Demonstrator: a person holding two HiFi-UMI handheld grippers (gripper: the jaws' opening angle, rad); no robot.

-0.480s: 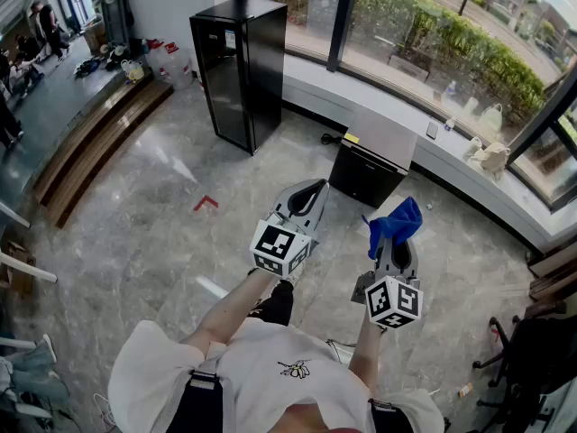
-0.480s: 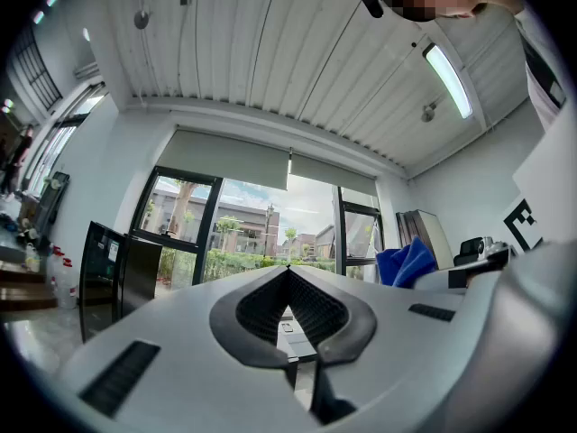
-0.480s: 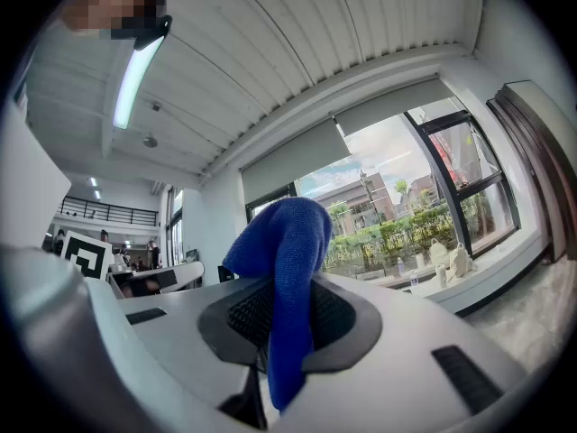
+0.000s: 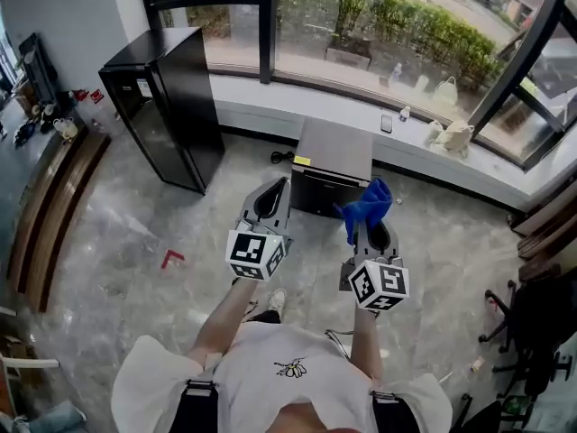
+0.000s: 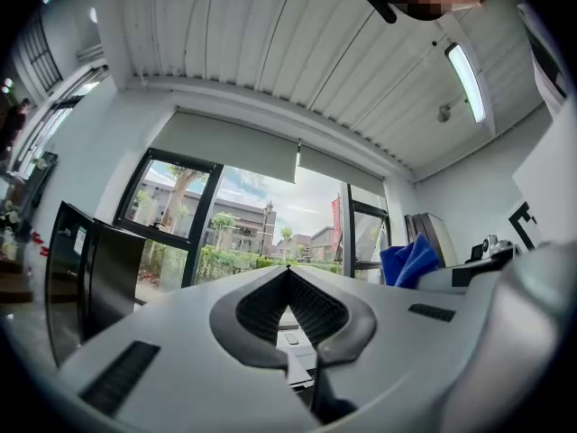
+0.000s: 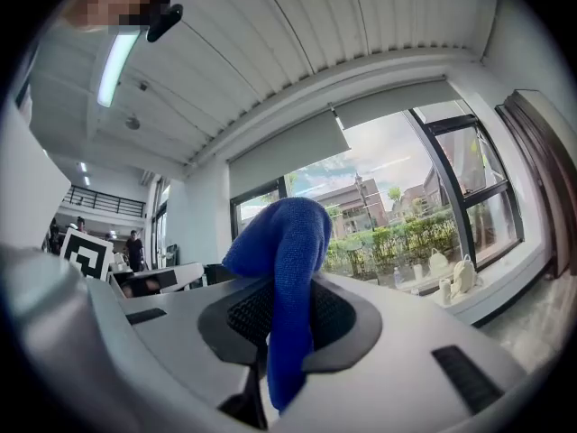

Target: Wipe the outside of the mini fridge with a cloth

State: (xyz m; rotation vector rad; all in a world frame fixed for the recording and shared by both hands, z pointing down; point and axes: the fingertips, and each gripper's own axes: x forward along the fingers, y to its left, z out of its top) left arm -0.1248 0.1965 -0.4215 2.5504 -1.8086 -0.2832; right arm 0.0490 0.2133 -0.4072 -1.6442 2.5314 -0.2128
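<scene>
The mini fridge [image 4: 334, 144], with a grey top and a black front, stands on the floor below the window sill. I hold both grippers up in front of it, short of touching it. My left gripper [image 4: 280, 182] [image 5: 288, 271] is shut with nothing in it, its tip pointing at the fridge's left front corner. My right gripper [image 4: 367, 222] [image 6: 285, 283] is shut on a blue cloth [image 4: 366, 204] [image 6: 287, 242]. The cloth bunches above the jaws and hangs over the fridge's right front corner in the head view.
A tall black fridge [image 4: 168, 97] stands to the left by the wall. The window sill [image 4: 424, 152] holds bags and a bottle. A cable [image 4: 279, 158] lies left of the mini fridge, and a red floor mark [image 4: 171, 259] further left. Wooden steps [image 4: 50, 215] run along the left; a black chair [image 4: 532, 332] is at the right.
The person has stepped closer to the mini fridge, which now sits just beyond both gripper tips. Both grippers keep the same pose and the cloth stays clamped.
</scene>
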